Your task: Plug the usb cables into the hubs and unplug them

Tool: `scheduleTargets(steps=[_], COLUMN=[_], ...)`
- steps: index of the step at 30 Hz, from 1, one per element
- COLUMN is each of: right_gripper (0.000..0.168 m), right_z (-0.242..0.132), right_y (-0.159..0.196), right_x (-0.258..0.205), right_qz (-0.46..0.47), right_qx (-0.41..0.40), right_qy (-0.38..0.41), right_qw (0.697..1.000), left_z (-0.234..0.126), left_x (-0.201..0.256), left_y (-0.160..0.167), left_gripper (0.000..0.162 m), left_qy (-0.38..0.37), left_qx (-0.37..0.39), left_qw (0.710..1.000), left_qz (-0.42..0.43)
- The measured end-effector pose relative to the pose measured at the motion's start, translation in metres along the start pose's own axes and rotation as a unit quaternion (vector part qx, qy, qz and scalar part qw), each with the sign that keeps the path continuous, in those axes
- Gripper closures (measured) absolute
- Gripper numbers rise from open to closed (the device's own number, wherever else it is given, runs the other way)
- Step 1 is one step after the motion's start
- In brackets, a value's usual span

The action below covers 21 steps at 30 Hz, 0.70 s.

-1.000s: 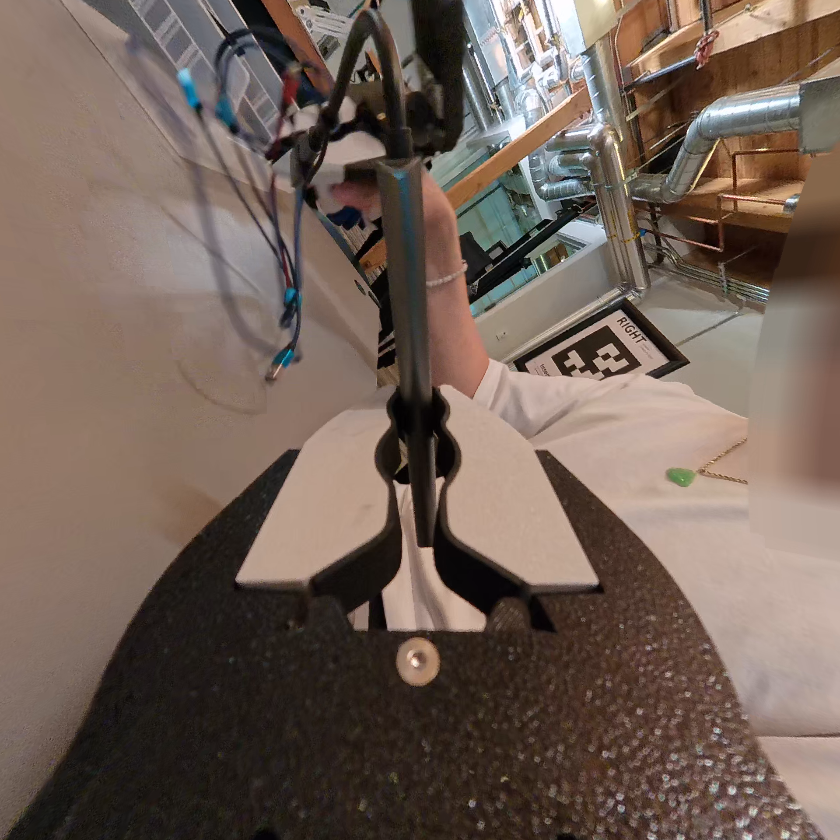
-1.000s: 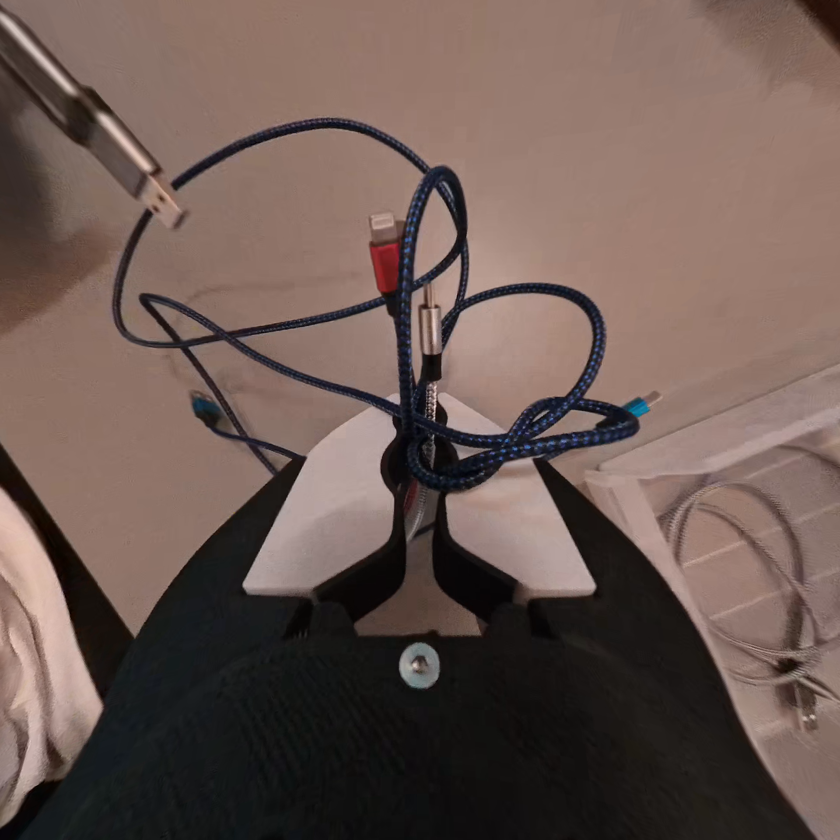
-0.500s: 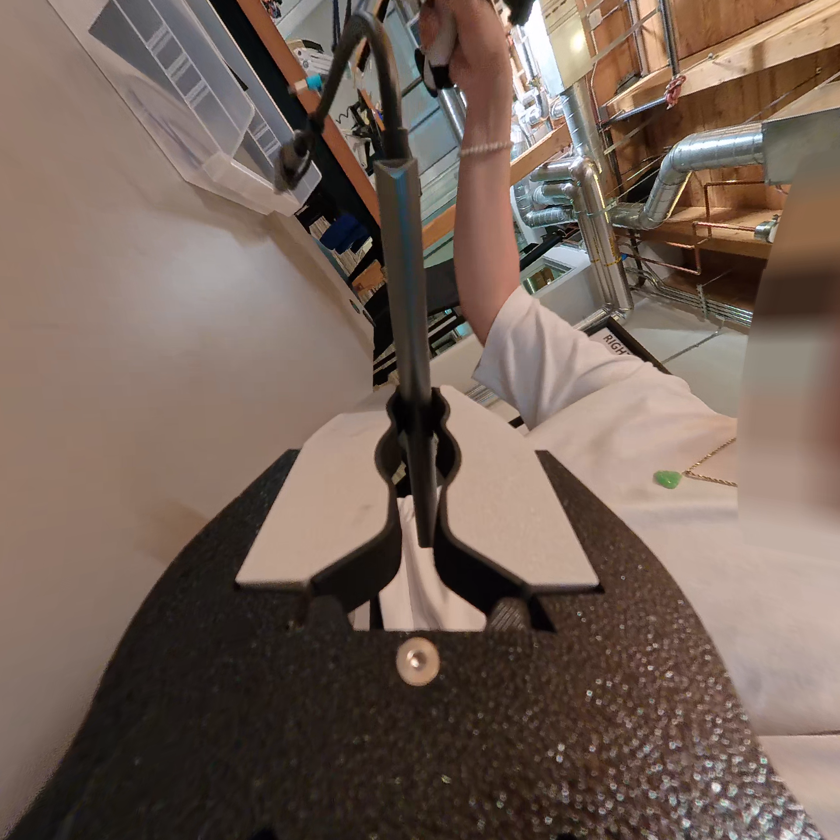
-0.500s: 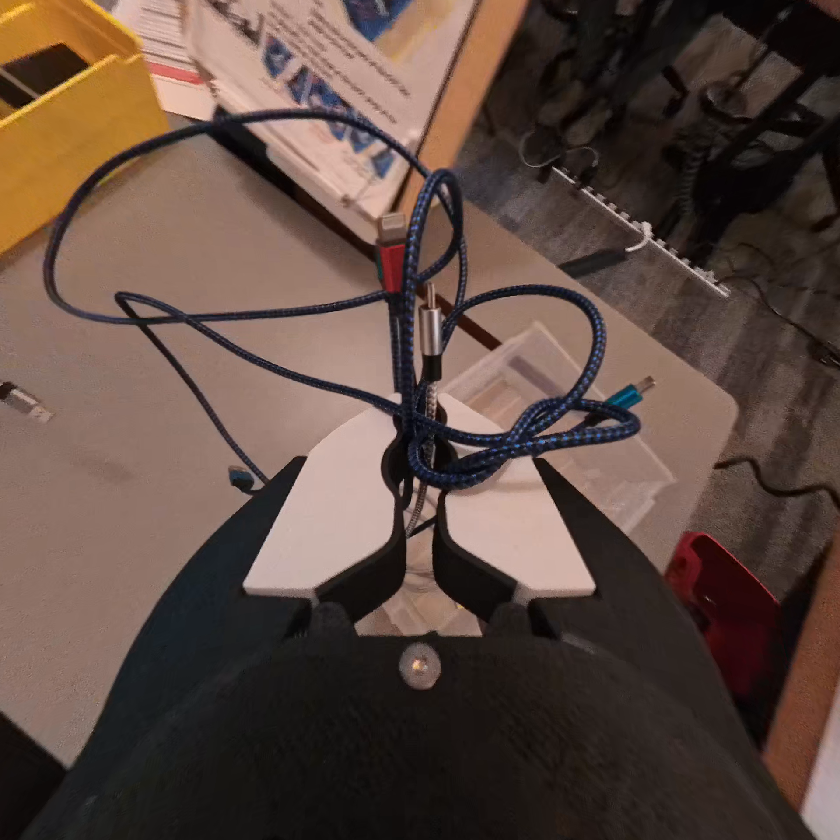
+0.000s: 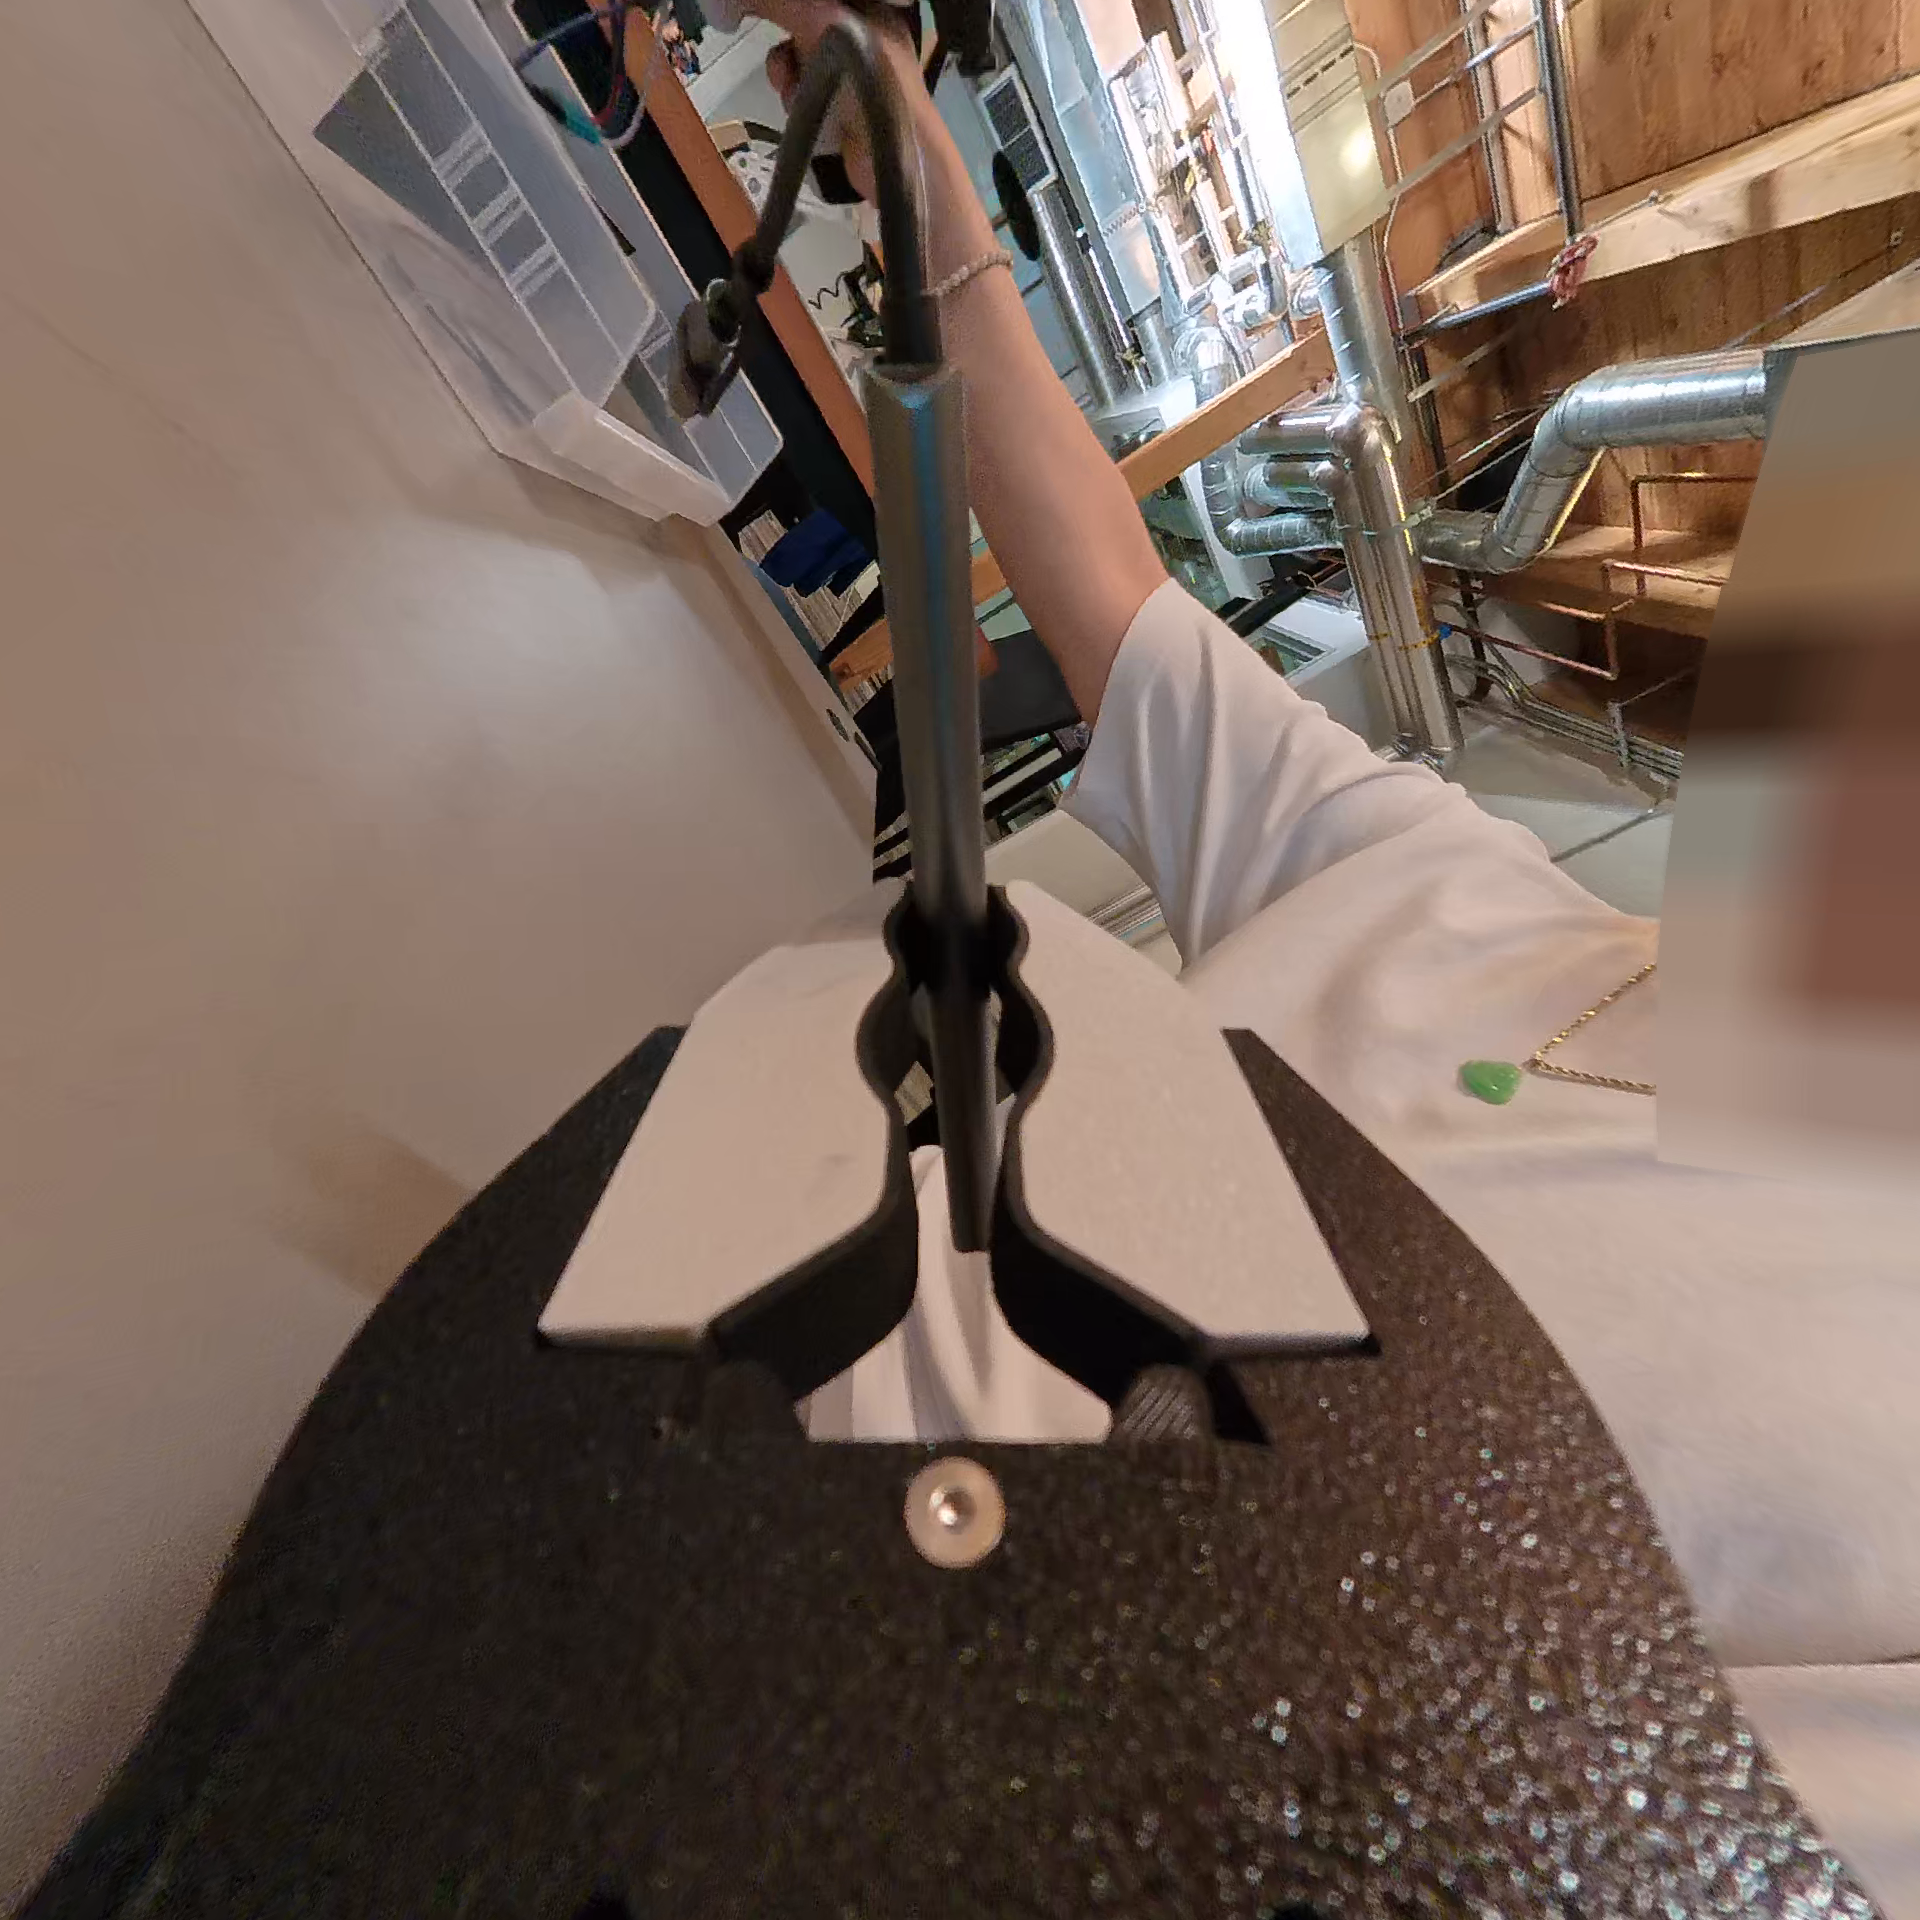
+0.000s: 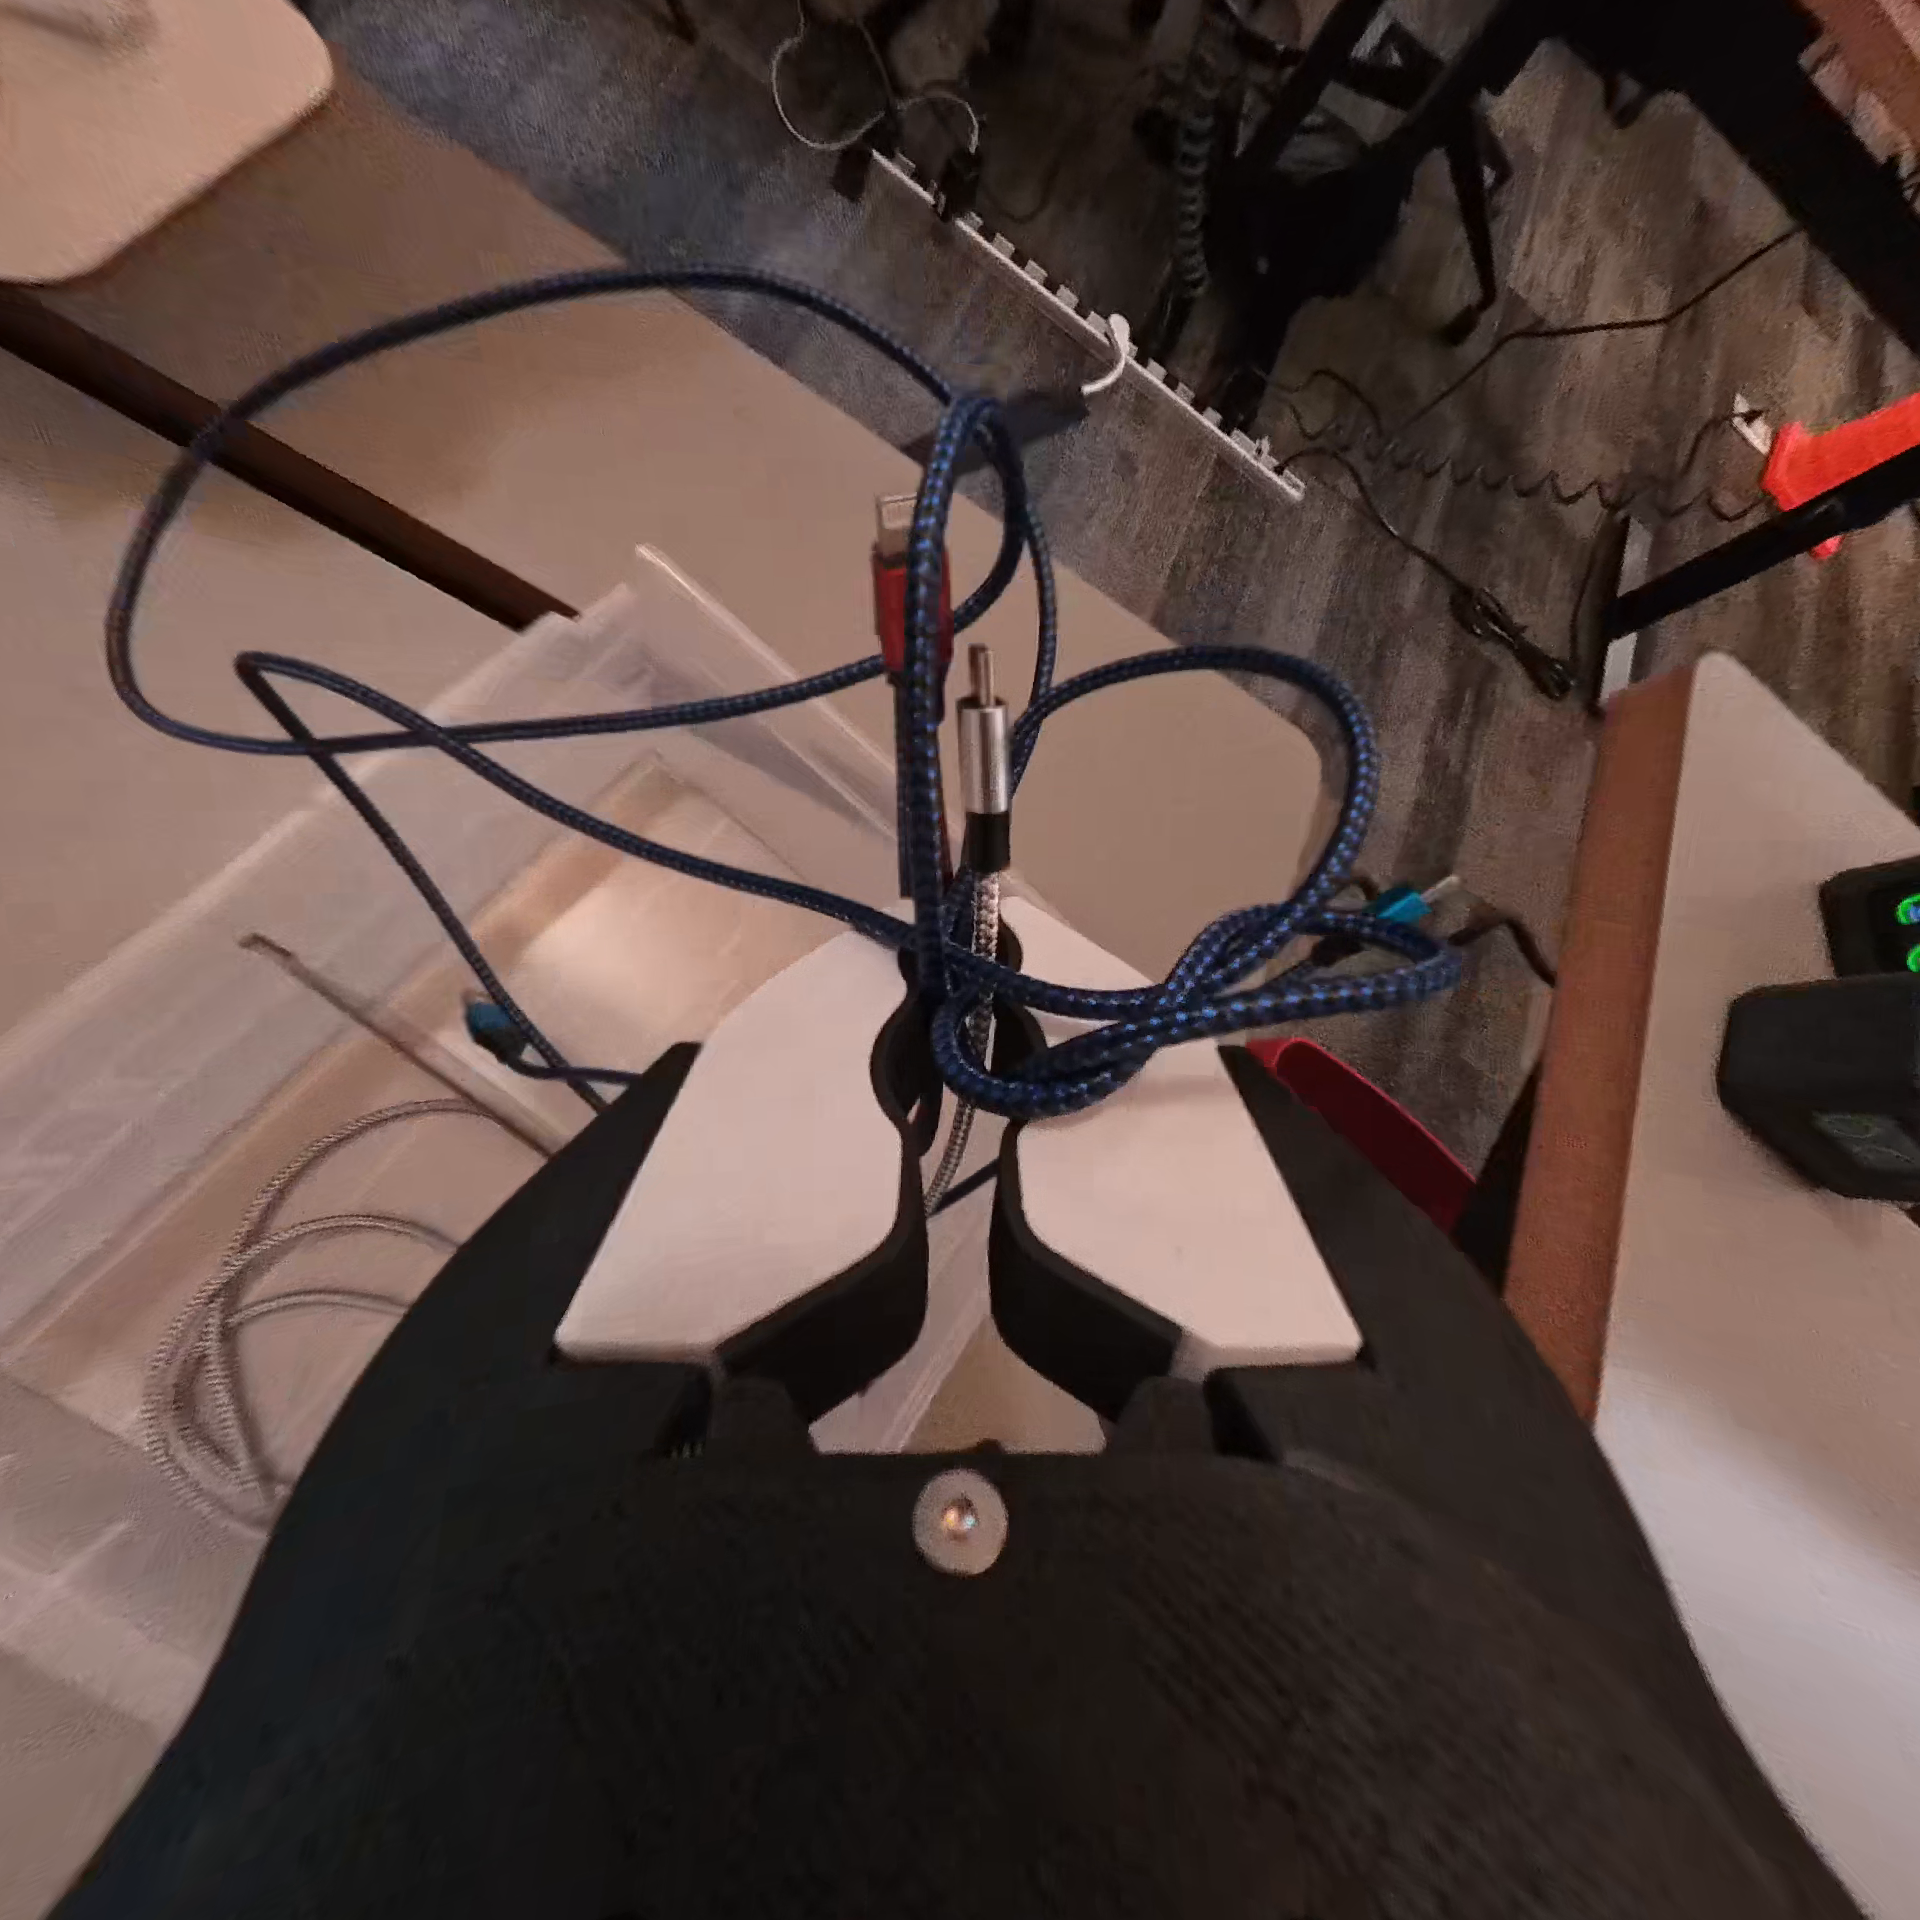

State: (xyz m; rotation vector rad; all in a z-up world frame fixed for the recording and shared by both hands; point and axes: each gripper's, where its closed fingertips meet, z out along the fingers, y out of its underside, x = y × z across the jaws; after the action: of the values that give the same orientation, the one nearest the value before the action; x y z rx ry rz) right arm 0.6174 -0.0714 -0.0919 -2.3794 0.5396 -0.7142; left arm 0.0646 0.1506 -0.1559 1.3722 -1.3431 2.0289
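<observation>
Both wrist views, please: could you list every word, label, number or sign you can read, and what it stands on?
No text is readable in either view.
Black device at the right edge: a small label, too blurred to read.
Grey hub and blue braided cables: no markings visible.

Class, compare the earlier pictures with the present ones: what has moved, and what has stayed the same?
The right gripper has lifted the blue cables off the beige table and swung out over the clear bin and the floor. Nothing was grabbed or dropped. The left gripper stays shut on the grey hub.
</observation>
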Motion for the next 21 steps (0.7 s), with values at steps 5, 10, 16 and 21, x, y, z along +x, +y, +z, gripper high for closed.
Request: scheduleTargets(steps=[5, 10, 16, 21], right_gripper=[0.160, 0.160, 0.160, 0.160], right_z=[0.019, 0.021, 0.016, 0.022], right_y=[0.032, 0.046, 0.052, 0.058], right_x=[0.020, 0.043, 0.043, 0.016], right_qz=[-0.008, 0.004, -0.063, -0.186], right_qx=[-0.033, -0.047, -0.071, -0.151], right_qy=[0.047, 0.091, 0.084, 0.063], right_qw=[0.998, 0.995, 0.992, 0.969], left_z=[-0.004, -0.006, -0.003, -0.002], left_x=[-0.009, -0.018, -0.020, -0.024], left_y=[-0.001, -0.005, -0.012, -0.014], left_gripper=[0.152, 0.152, 0.153, 0.152], left_qy=[-0.009, -0.012, -0.009, -0.008], left_qx=[0.002, 0.010, 0.012, 0.011], left_qw=[1.000, 0.999, 0.999, 0.999], left_qz=[-0.017, -0.032, -0.033, -0.038])
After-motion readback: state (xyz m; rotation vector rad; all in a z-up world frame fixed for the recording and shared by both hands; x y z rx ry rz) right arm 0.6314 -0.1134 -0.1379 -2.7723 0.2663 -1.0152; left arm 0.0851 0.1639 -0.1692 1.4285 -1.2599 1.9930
